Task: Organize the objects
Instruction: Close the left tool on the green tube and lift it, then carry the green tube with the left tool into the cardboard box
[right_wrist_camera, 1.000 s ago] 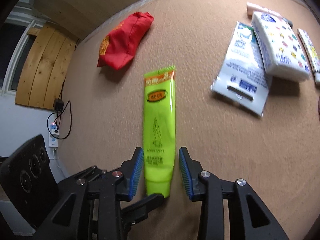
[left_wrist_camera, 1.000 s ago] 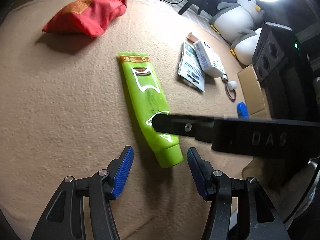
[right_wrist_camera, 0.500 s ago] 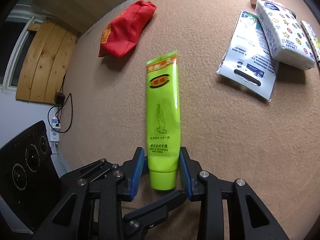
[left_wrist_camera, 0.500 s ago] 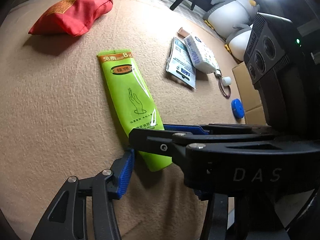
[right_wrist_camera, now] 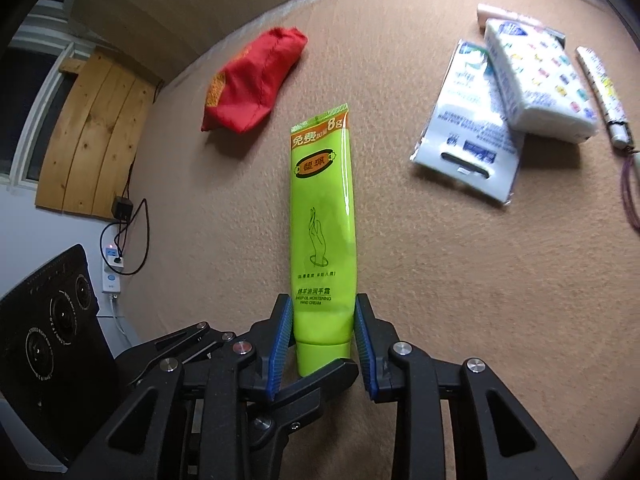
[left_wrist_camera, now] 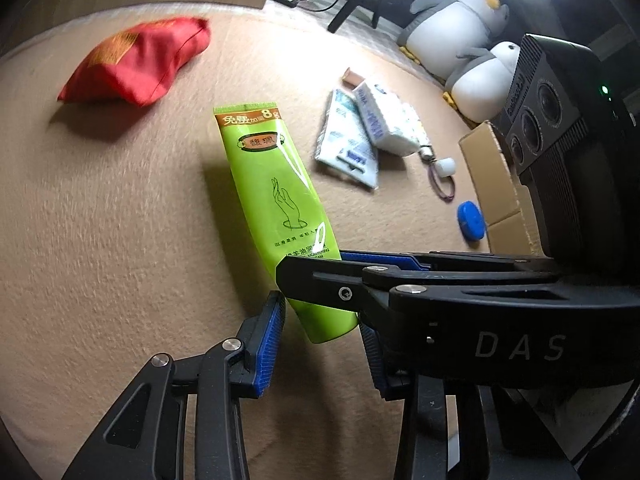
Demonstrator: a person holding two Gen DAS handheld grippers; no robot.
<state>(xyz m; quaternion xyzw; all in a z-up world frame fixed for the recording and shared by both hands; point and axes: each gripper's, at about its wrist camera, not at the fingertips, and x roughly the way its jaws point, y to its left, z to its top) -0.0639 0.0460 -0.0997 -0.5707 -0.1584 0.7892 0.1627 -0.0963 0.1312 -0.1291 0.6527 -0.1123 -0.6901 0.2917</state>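
A bright green hand-cream tube (right_wrist_camera: 323, 216) is held by my right gripper (right_wrist_camera: 323, 334), whose blue pads are shut on its cap end; the tube is lifted off the tan carpet, casting a shadow. In the left wrist view the tube (left_wrist_camera: 276, 200) points away, with the right gripper's black fingers (left_wrist_camera: 360, 284) crossing in front. My left gripper (left_wrist_camera: 320, 344) is open, its pads on either side of and just below the tube's cap, not touching it.
A red pouch (right_wrist_camera: 252, 84) lies beyond the tube. A white packet (right_wrist_camera: 468, 132), tissue pack (right_wrist_camera: 540, 84) and slim tube (right_wrist_camera: 604, 92) lie right. A blue cap (left_wrist_camera: 471, 222), cardboard box (left_wrist_camera: 496, 184) and plush penguins (left_wrist_camera: 452, 28) are at the right.
The right gripper has closed on the tube's cap end and raised it off the carpet. The left gripper has moved in under the cap.
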